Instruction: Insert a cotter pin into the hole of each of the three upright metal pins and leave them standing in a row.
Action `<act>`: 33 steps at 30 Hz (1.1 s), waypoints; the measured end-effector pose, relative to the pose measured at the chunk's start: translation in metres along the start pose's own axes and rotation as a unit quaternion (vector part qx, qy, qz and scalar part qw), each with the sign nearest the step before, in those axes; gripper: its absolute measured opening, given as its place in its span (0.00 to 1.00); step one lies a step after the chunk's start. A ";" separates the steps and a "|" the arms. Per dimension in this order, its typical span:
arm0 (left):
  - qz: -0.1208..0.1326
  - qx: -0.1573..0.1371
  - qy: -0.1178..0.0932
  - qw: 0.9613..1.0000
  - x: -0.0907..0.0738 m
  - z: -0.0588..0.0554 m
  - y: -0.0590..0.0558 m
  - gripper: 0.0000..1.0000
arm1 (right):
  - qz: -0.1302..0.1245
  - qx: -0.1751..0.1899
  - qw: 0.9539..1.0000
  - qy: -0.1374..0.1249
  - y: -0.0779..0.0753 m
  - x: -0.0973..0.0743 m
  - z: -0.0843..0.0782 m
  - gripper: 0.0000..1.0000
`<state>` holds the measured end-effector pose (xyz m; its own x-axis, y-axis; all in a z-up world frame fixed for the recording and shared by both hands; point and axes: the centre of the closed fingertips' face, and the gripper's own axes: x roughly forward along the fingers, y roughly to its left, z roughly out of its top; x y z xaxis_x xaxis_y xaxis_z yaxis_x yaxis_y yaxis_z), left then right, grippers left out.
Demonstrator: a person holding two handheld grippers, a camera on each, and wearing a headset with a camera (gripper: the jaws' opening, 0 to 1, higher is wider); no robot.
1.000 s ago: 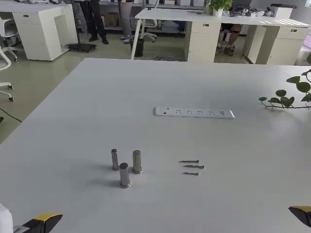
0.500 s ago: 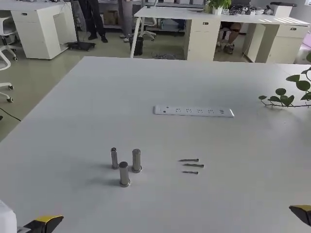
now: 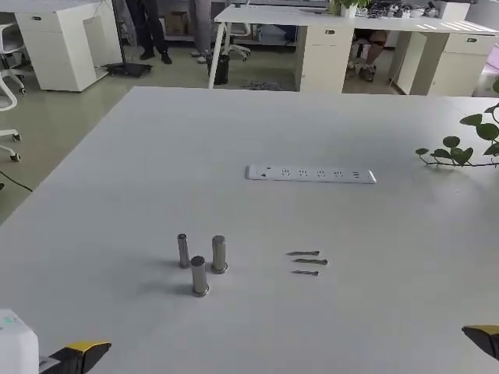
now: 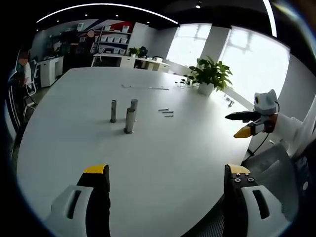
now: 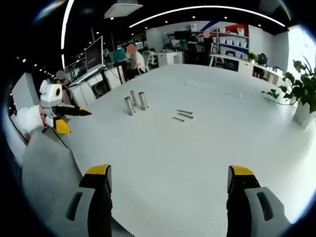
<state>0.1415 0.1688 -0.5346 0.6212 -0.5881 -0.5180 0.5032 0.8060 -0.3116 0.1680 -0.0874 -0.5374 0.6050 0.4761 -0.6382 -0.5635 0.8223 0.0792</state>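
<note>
Little has moved: the head view has tipped a touch, the left hand-held gripper (image 4: 166, 173) has crept a little further into the lower left corner, and the pins and cotter pins lie where they did.

Both hand-held grippers are released and empty, jaws wide apart, hanging over the near edge of the desk (image 3: 117, 195); the right hand-held gripper (image 5: 169, 171) sits at the lower right corner of the head view. Ahead of them the three pins (image 3: 199, 276) stand upright in a tight triangle, not a row, none yet fitted. To their right, well apart, the three cotter pins (image 3: 310, 262) lie flat and parallel, close together. Farther on lies a power strip (image 3: 312, 175).

The step looks like the first reach. The right side is probably best sent to the nearest cotter pin, closing across its thickness near one end so the other end pokes out free. The left could steady one pin low down. The cross-holes are too small to see, so the pin may need turning before threading.
</note>
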 end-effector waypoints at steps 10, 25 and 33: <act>0.000 0.010 0.018 1.000 0.008 -0.005 0.013 0.97 | -0.003 0.002 1.000 -0.001 -0.003 0.000 0.001 0.96; -0.005 0.024 0.025 0.999 0.025 0.008 0.034 0.92 | -0.006 0.003 1.000 -0.003 -0.003 0.001 0.002 0.96; -0.008 0.033 0.040 0.999 0.039 0.013 0.041 0.84 | -0.007 0.004 1.000 0.000 -0.002 0.003 0.001 0.96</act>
<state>0.1938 0.1779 -0.5573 0.5642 -0.5924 -0.5751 0.5530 0.7884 -0.2696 0.1722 -0.0871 -0.5386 0.6131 0.4652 -0.6385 -0.5511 0.8309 0.0762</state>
